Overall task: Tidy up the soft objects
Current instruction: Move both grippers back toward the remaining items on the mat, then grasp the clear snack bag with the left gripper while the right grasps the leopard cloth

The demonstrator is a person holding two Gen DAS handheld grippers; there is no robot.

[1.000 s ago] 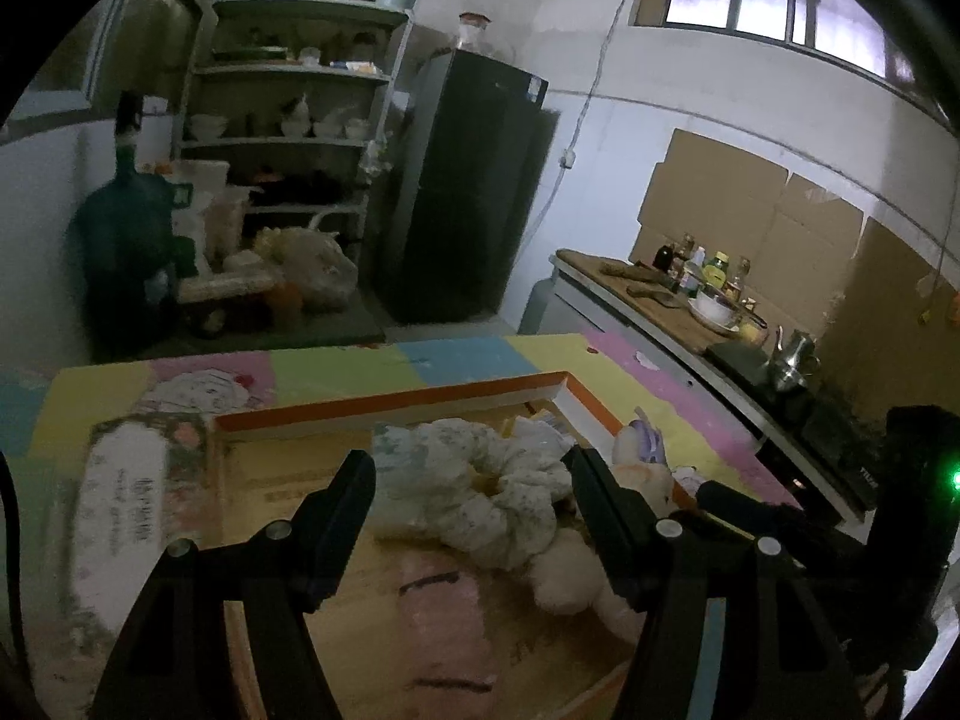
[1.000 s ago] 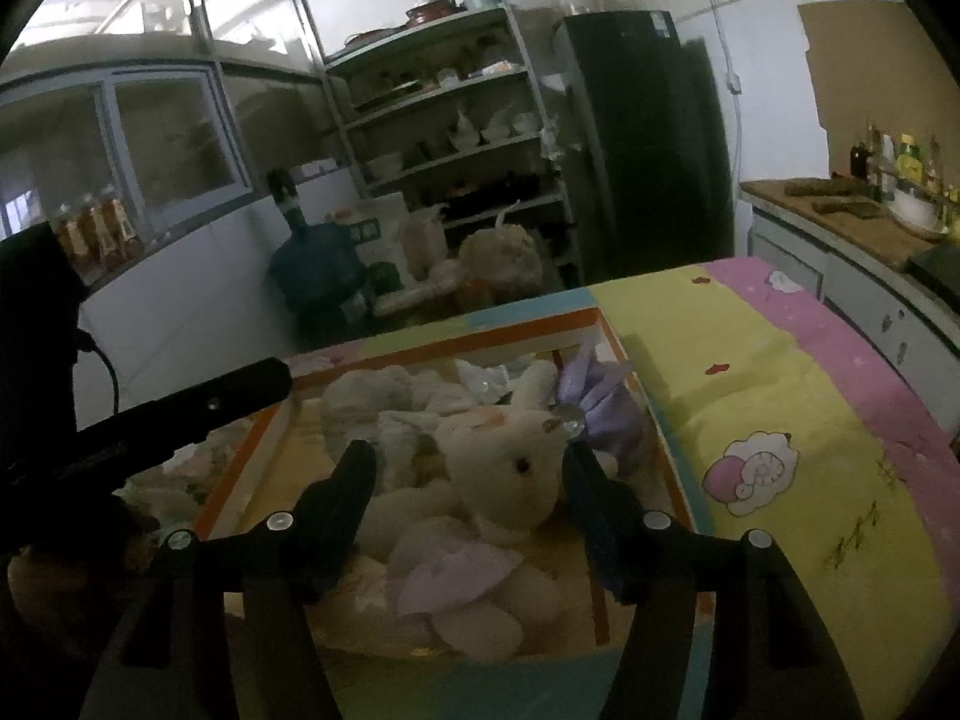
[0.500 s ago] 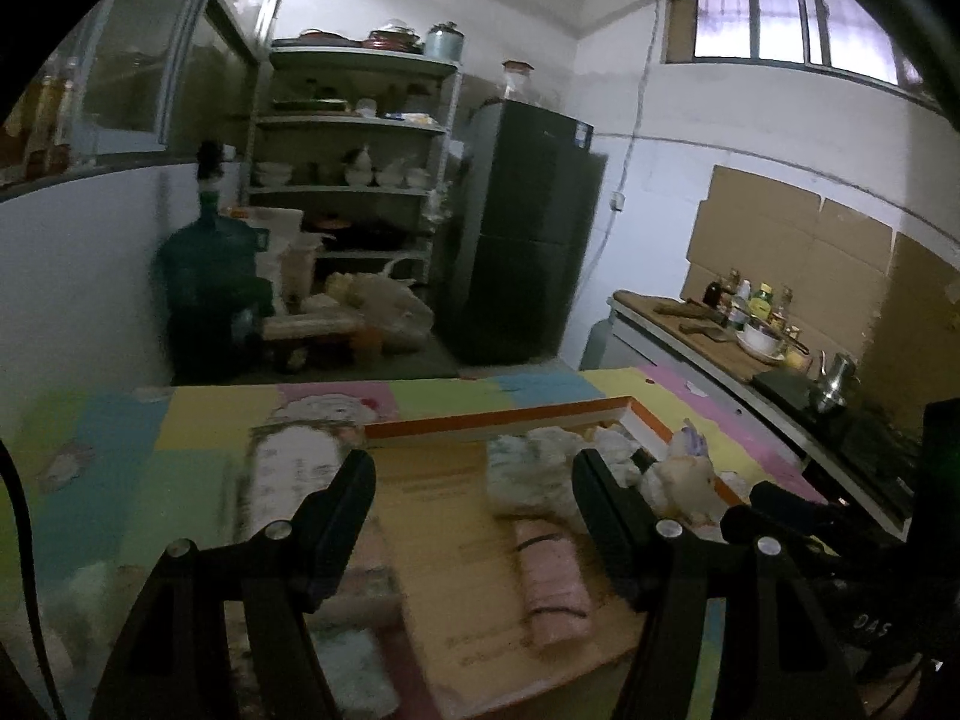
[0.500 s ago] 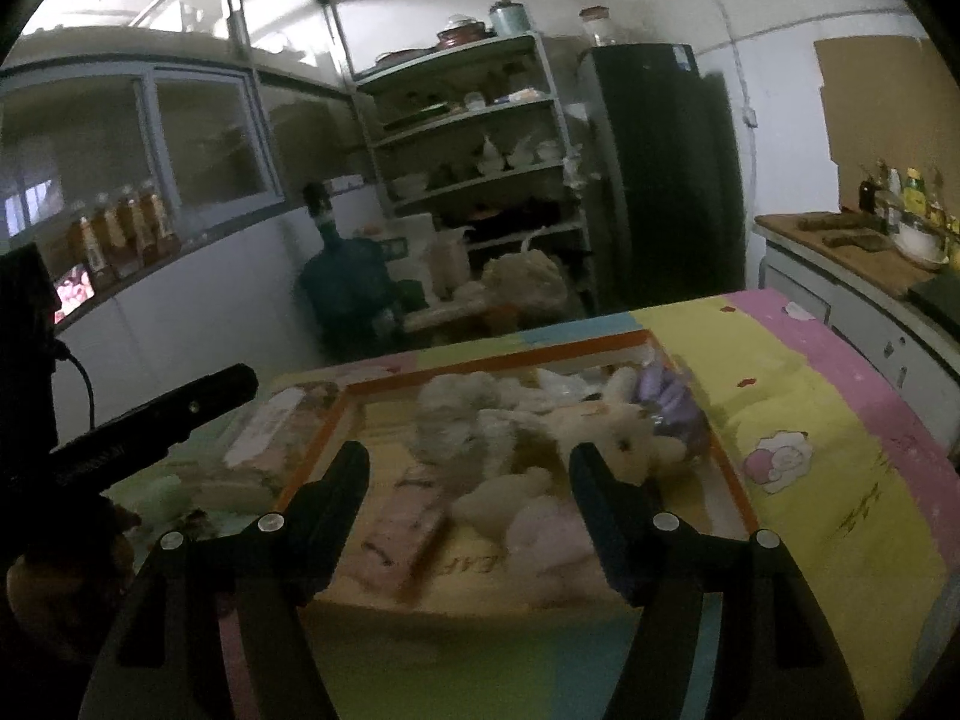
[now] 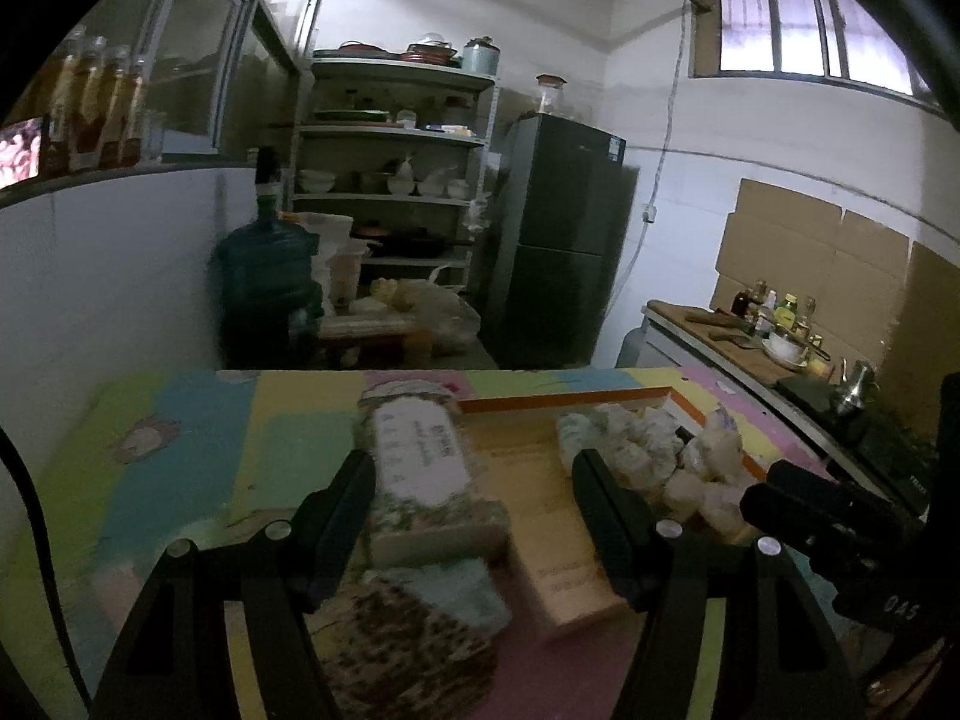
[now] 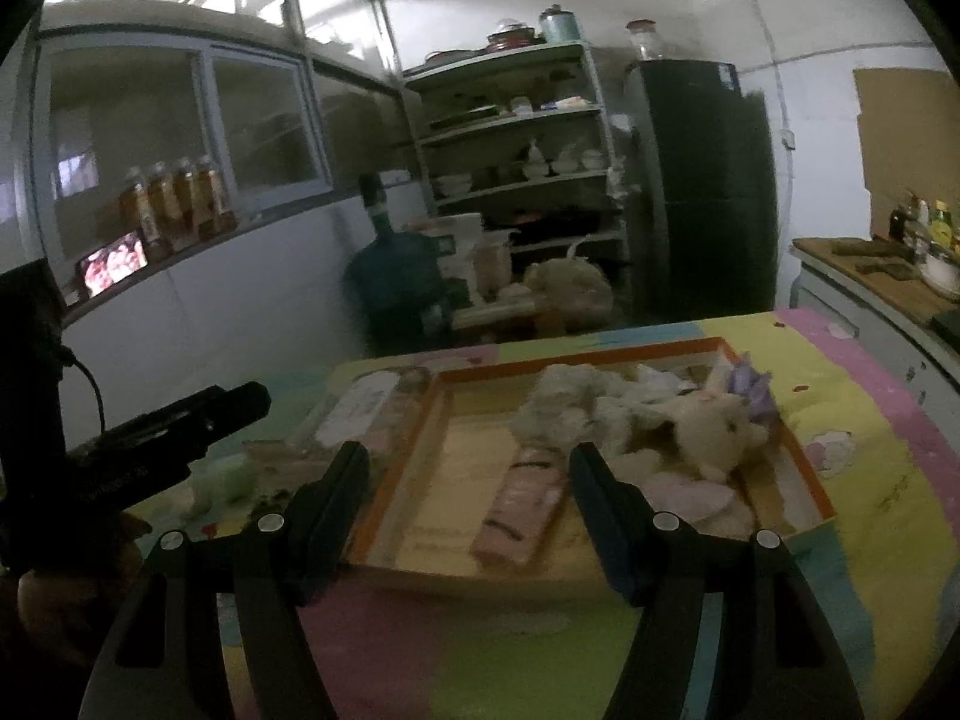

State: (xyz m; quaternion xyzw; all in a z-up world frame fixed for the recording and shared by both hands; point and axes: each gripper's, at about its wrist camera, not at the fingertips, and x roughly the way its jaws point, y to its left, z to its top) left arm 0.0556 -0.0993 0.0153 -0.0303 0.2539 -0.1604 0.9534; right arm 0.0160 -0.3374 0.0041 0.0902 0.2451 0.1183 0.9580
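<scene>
A shallow cardboard tray with an orange rim (image 6: 396, 468) lies on the colourful mat. In it are a cream plush rabbit (image 6: 714, 426), a white flowered cloth bundle (image 6: 564, 402), a pink roll (image 6: 528, 504) and a purple piece (image 6: 747, 387). My right gripper (image 6: 465, 498) hovers open before the tray's near edge, holding nothing. My left gripper (image 5: 471, 504) is open and holds nothing, over a white flowered pack (image 5: 414, 462) left of the tray rim (image 5: 570, 402). A dark patterned soft thing (image 5: 408, 642) and a pale blue cloth (image 5: 462, 594) lie below it.
Beyond the table's far edge stand a blue water jug (image 5: 264, 276), a shelf of dishes (image 5: 396, 180) and a dark fridge (image 5: 564, 240). A counter with bottles (image 5: 768, 324) runs along the right. The right gripper's body (image 5: 828, 516) shows at right in the left wrist view.
Both grippers have drawn back from the toys in the tray. The left view has swung left onto the pack beside the tray. The rabbit has passed from between the right fingers to further off.
</scene>
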